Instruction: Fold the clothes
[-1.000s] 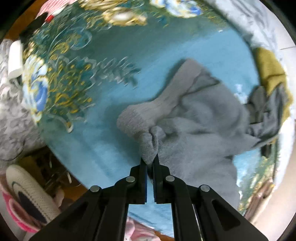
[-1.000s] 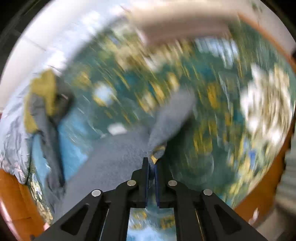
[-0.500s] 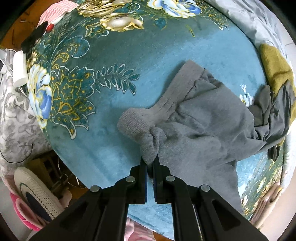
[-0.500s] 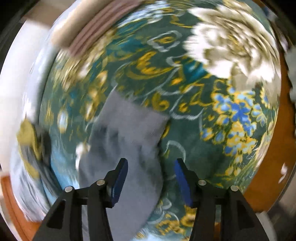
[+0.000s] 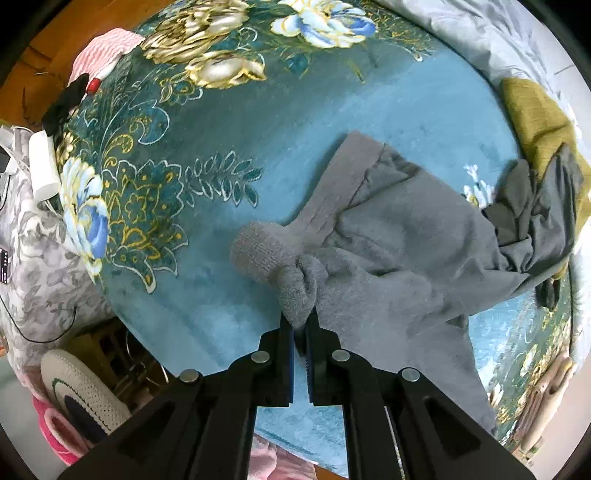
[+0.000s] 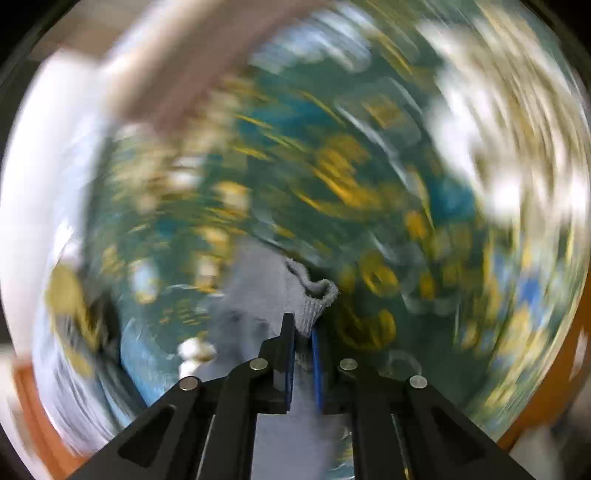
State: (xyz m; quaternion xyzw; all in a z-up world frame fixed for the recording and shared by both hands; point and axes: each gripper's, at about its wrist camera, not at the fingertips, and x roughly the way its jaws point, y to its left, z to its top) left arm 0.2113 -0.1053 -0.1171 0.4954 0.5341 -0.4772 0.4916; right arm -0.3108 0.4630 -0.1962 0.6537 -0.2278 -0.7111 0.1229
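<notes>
A grey knit garment lies crumpled on the teal floral blanket, its ribbed band pointing to the upper left. My left gripper points down and is shut on a bunched fold near that band. The right wrist view is heavily blurred by motion. There my right gripper has its jaws closing, with a ribbed edge of the grey garment pinched between the blue pads. The remainder of the garment trails off below the right gripper's fingers.
An olive garment and a dark grey one lie heaped at the blanket's right edge. Grey bedding runs along the top right. Off the left edge are a white shoe, a white charger and a pink cloth.
The right gripper stood open over the garment half a second ago and now grips its ribbed edge; its view has swung. The left gripper kept its grip and rose slightly.
</notes>
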